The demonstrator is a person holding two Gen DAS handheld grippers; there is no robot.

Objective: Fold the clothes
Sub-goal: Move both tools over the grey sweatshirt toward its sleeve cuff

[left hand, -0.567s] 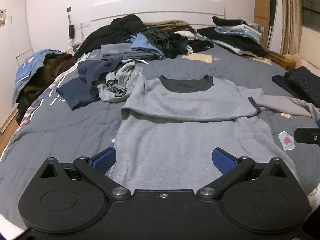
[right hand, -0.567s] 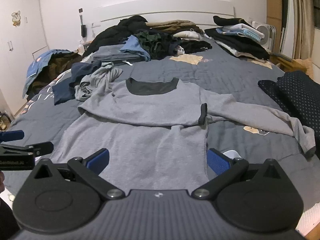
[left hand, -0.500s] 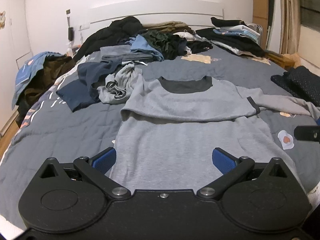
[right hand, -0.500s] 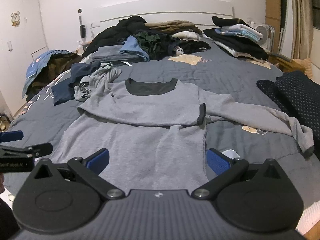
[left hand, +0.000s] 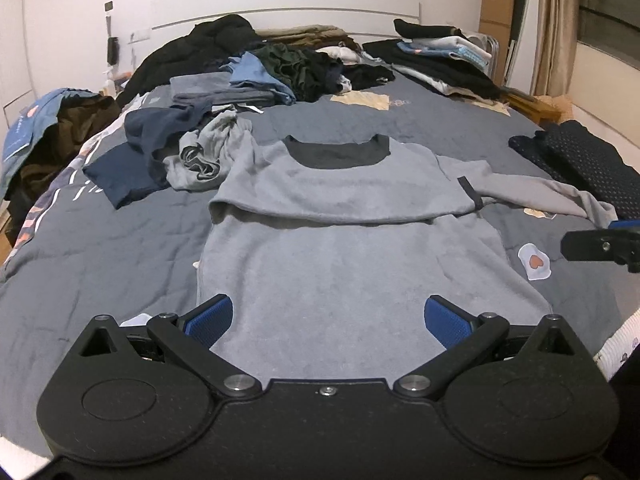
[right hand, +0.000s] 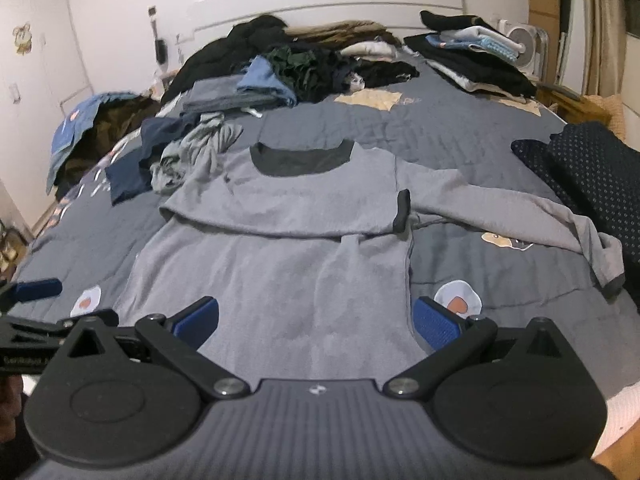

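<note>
A grey long-sleeved sweatshirt with a dark collar lies flat on the bed; it also shows in the right wrist view. One sleeve is folded across the chest, its dark cuff at the right side. The other sleeve stretches out to the right. My left gripper is open and empty above the hem's left part. My right gripper is open and empty above the hem's right part. Each gripper shows at the edge of the other's view.
The bed has a grey-blue quilt. Heaps of unfolded clothes lie near the headboard and along the left side. A folded stack sits at the back right. A dark dotted garment lies at the right edge.
Both grippers have drawn closer to the bed and sweatshirt, which looms larger. The right view has shifted slightly right. Both stay open and empty.
</note>
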